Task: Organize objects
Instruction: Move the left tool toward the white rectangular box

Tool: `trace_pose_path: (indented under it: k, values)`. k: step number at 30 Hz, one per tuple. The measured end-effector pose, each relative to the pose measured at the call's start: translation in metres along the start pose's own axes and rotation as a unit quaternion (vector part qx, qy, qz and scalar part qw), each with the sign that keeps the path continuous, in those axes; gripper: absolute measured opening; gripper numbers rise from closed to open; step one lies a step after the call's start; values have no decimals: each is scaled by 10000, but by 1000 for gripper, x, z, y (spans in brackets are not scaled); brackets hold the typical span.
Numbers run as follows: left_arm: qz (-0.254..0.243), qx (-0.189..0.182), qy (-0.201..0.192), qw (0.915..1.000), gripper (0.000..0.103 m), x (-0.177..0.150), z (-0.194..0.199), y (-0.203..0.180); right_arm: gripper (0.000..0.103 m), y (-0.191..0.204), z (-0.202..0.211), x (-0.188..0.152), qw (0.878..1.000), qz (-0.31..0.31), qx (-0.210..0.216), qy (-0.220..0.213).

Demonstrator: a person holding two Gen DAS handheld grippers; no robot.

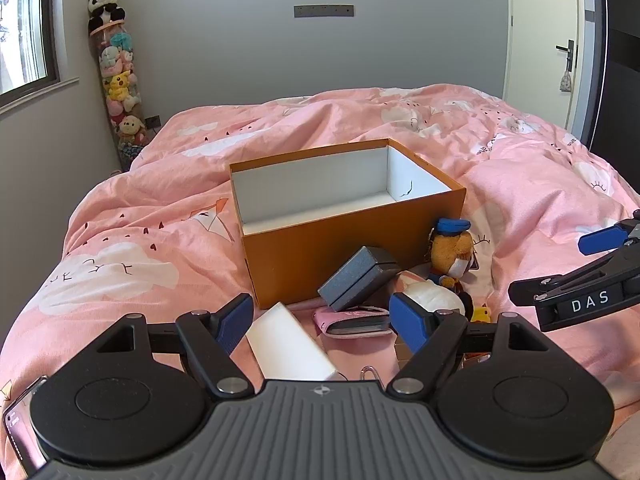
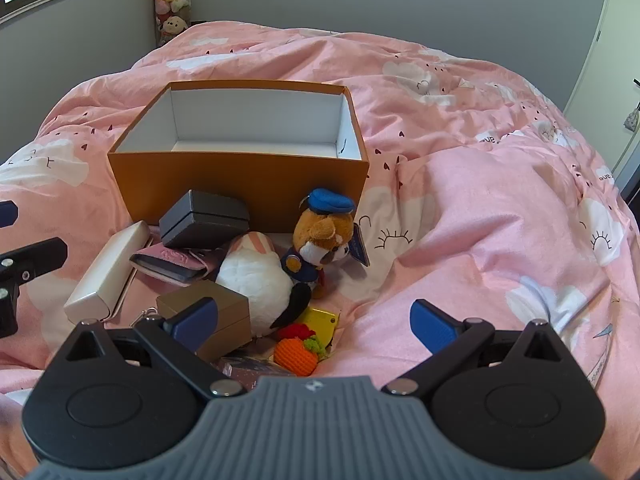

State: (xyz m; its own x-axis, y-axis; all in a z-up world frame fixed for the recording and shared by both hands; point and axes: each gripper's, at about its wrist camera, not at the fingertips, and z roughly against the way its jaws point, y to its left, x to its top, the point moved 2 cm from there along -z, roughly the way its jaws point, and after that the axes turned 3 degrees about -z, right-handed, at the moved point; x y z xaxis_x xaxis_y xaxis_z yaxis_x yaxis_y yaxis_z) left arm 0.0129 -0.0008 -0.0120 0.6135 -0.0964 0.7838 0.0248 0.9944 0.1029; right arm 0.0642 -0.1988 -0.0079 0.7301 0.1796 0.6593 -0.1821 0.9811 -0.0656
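Note:
An open orange box (image 1: 352,256) (image 2: 240,180) with a white, empty inside stands on the pink bed. In front of it lies a pile: a dark grey case (image 1: 360,276) (image 2: 204,218), a white case (image 1: 290,346) (image 2: 106,274), a pink wallet (image 1: 352,322) (image 2: 172,264), a brown bear in a blue cap (image 1: 450,250) (image 2: 320,236), a white plush (image 1: 430,300) (image 2: 256,280), a tan box (image 2: 224,312) and an orange crochet toy (image 2: 298,354). My left gripper (image 1: 322,326) is open and empty over the white case. My right gripper (image 2: 314,322) is open and empty above the pile.
The pink duvet (image 1: 160,240) (image 2: 480,200) is rumpled, with a raised fold right of the pile. A phone (image 1: 20,428) lies at the bed's near left edge. A tube of plush toys (image 1: 116,76) stands in the far left corner. A door (image 1: 548,40) is at right.

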Motion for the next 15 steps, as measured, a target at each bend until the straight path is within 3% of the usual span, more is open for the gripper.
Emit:
trace_pose_path:
  k: [15]
  values:
    - [31, -66, -81, 9999, 89, 0, -1, 1, 102, 1, 0, -1, 10000, -7, 6, 8]
